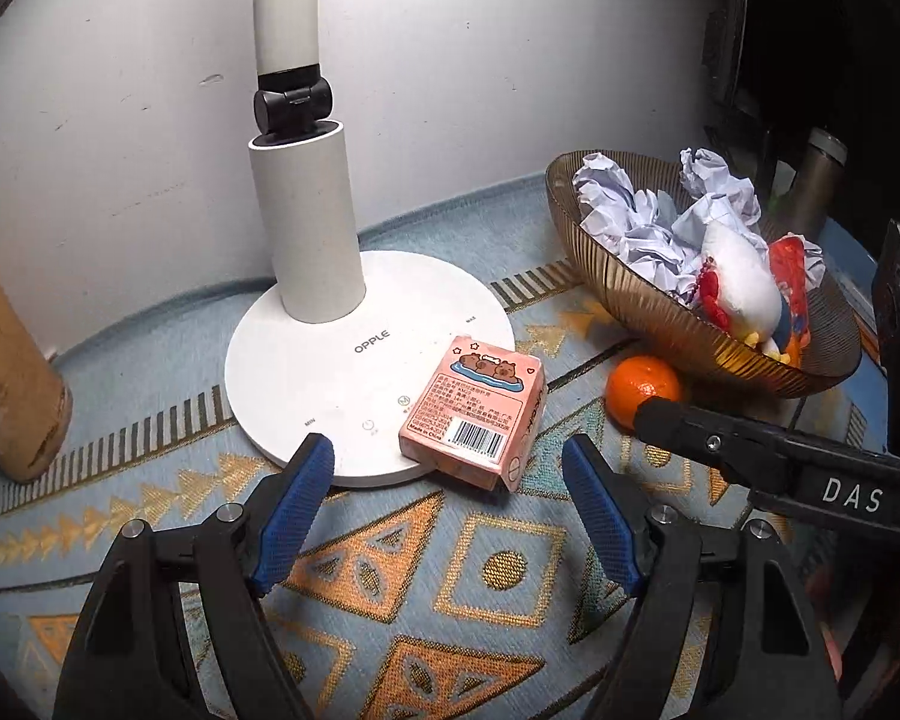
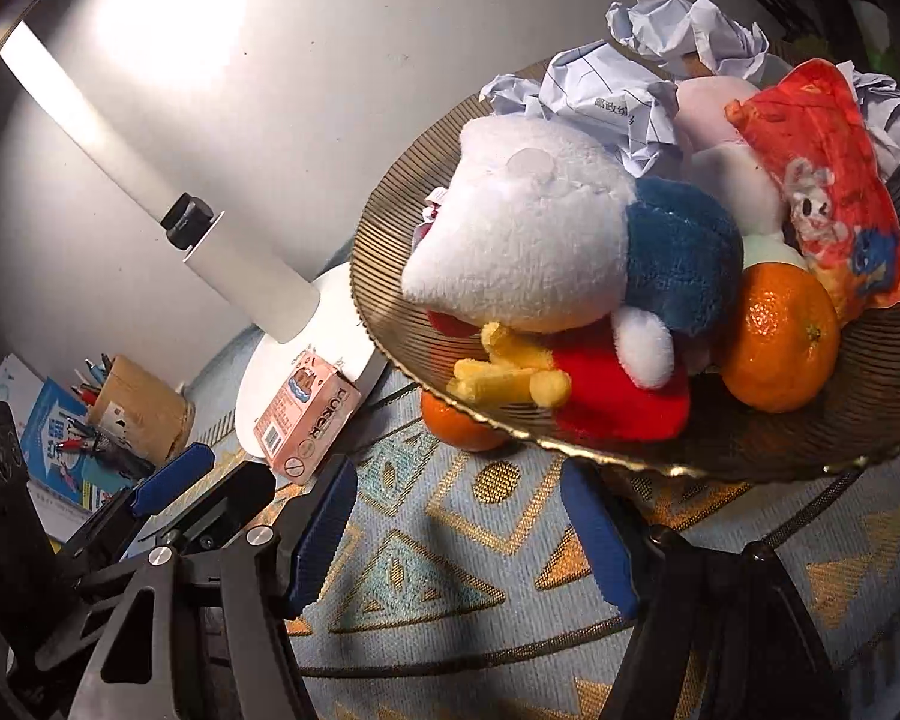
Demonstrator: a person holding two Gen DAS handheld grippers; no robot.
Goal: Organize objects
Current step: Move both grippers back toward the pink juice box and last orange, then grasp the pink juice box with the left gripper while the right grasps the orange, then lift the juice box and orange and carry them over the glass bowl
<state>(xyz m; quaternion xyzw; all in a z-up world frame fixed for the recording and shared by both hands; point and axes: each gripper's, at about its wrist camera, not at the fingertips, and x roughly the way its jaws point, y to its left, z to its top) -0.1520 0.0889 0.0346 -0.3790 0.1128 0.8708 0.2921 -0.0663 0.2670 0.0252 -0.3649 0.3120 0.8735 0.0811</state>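
A pink poker card box (image 1: 474, 411) lies half on the white lamp base (image 1: 330, 360), just ahead of my open, empty left gripper (image 1: 450, 468). An orange (image 1: 642, 387) sits on the cloth beside the amber bowl (image 1: 660, 312). My right gripper (image 2: 456, 498) is open and empty, low over the cloth in front of the bowl (image 2: 810, 444); its black body shows in the left wrist view (image 1: 780, 456). The same orange (image 2: 459, 426) lies under the bowl's rim ahead. The card box also shows in the right wrist view (image 2: 306, 420).
The bowl holds crumpled paper (image 2: 684, 30), a white and blue plush toy (image 2: 570, 252), a red pouch (image 2: 828, 180) and a second orange (image 2: 780, 336). A brown pen holder (image 2: 138, 408) and a blue booklet (image 2: 54, 438) stand at the left. The lamp post (image 1: 306, 228) rises by the wall.
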